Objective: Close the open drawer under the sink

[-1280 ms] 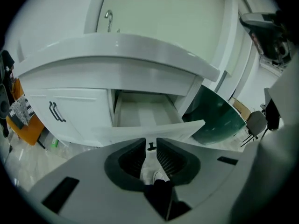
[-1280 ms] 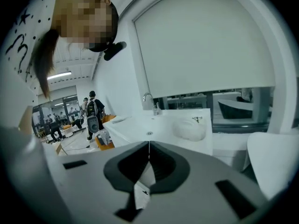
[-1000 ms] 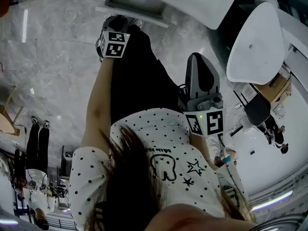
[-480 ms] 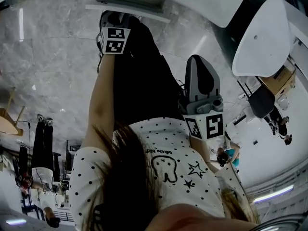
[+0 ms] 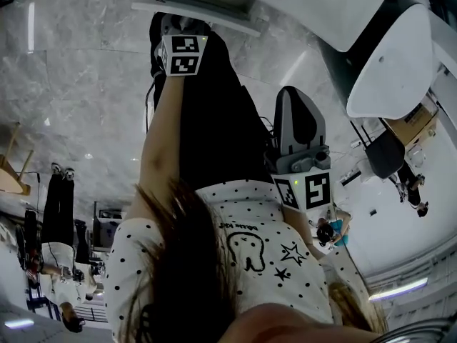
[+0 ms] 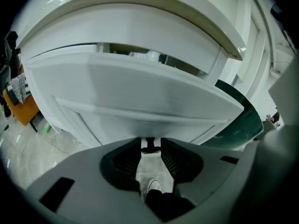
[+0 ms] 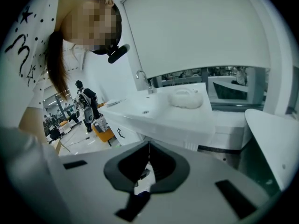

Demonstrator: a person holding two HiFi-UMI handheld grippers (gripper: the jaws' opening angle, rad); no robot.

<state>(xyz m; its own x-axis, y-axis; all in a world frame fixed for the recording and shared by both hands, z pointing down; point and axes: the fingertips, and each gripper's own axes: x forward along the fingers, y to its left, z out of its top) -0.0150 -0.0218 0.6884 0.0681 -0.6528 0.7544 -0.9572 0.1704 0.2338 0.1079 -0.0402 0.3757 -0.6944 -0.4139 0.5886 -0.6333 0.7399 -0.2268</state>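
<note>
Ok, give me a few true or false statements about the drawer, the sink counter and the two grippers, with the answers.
1. The drawer under the sink is open. True: a gap shows above its front.
2. The left gripper is clamped on the drawer. False: its fingers have just been opening, nothing is between them, and the drawer front shows beyond them.
3. A faucet stands on the white counter. True.
4. The right gripper holds the white bundle. False: the bundle lies on the counter, well beyond the fingers, which have nothing between them.
</note>
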